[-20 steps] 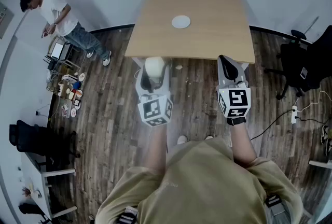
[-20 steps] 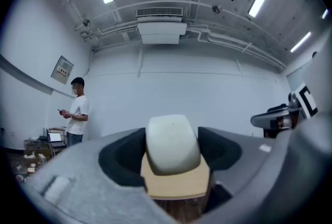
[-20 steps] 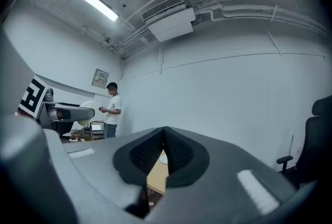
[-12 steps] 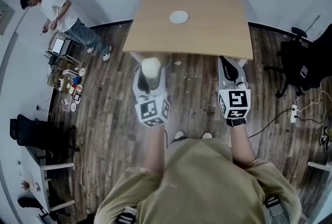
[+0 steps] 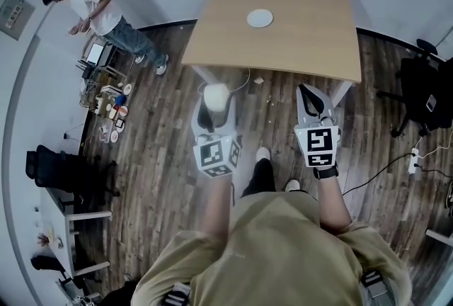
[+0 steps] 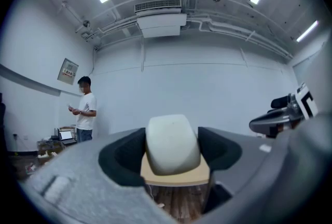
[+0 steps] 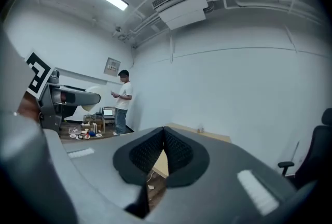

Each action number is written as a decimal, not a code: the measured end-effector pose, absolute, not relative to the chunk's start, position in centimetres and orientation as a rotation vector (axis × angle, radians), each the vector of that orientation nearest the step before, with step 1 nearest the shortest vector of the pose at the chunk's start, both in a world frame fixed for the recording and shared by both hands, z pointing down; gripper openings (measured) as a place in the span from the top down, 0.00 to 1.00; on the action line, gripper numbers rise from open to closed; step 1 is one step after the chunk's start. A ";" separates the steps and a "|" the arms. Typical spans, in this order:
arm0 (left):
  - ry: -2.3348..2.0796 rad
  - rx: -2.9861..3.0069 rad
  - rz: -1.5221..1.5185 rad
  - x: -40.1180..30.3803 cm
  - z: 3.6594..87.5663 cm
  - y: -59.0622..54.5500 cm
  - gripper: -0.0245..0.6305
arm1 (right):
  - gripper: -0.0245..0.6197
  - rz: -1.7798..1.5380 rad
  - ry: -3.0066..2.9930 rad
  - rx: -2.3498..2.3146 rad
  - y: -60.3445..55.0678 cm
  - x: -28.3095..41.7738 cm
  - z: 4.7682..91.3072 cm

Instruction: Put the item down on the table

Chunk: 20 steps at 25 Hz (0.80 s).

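Note:
A rounded white item (image 6: 172,144) sits clamped between the black pads of my left gripper (image 5: 214,100), which is shut on it; from the head view the white item (image 5: 215,94) shows at the gripper's tip, over the wooden floor short of the table. The light wooden table (image 5: 297,35) stands ahead, with a small white disc (image 5: 260,18) on its top. My right gripper (image 5: 309,98) is held level beside the left one, its pads pressed together with nothing between them (image 7: 164,151). Both hang in front of the table's near edge.
A person in a white shirt (image 5: 95,10) stands at the far left by the wall, beside low clutter on the floor (image 5: 106,110). A black office chair (image 5: 421,88) is to the right of the table. Cables (image 5: 396,156) lie on the floor at right.
The view has shifted: the table now lies farther ahead and slightly right. Both grippers keep their pose, the left still holding the white item. A foot shows stepping on the floor below.

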<state>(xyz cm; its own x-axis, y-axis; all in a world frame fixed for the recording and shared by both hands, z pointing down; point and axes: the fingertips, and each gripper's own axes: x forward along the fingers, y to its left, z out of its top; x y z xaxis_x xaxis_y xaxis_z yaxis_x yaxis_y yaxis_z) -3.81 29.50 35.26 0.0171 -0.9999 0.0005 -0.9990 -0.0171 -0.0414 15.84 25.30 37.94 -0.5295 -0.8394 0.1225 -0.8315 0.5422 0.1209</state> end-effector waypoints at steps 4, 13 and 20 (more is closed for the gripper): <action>2.153 -2.249 -0.011 -3.6 35.4 27.0 0.48 | 0.95 -0.073 -2.573 1.466 22.4 16.3 38.4; 2.119 -2.304 0.097 -9.1 34.1 17.8 0.48 | 0.95 -0.042 -2.623 1.497 14.0 10.1 35.4; 2.105 -2.315 0.168 -15.3 33.4 12.1 0.48 | 0.95 -0.077 -2.651 1.439 8.3 2.1 34.4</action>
<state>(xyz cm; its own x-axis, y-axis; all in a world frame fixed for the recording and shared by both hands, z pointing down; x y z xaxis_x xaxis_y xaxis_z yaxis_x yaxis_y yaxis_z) -15.28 12.12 33.35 0.0919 -0.9922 -0.0847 -0.9930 -0.0976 0.0658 2.13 8.25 34.37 -0.5388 -0.8382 0.0845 -0.8318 0.5452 0.1041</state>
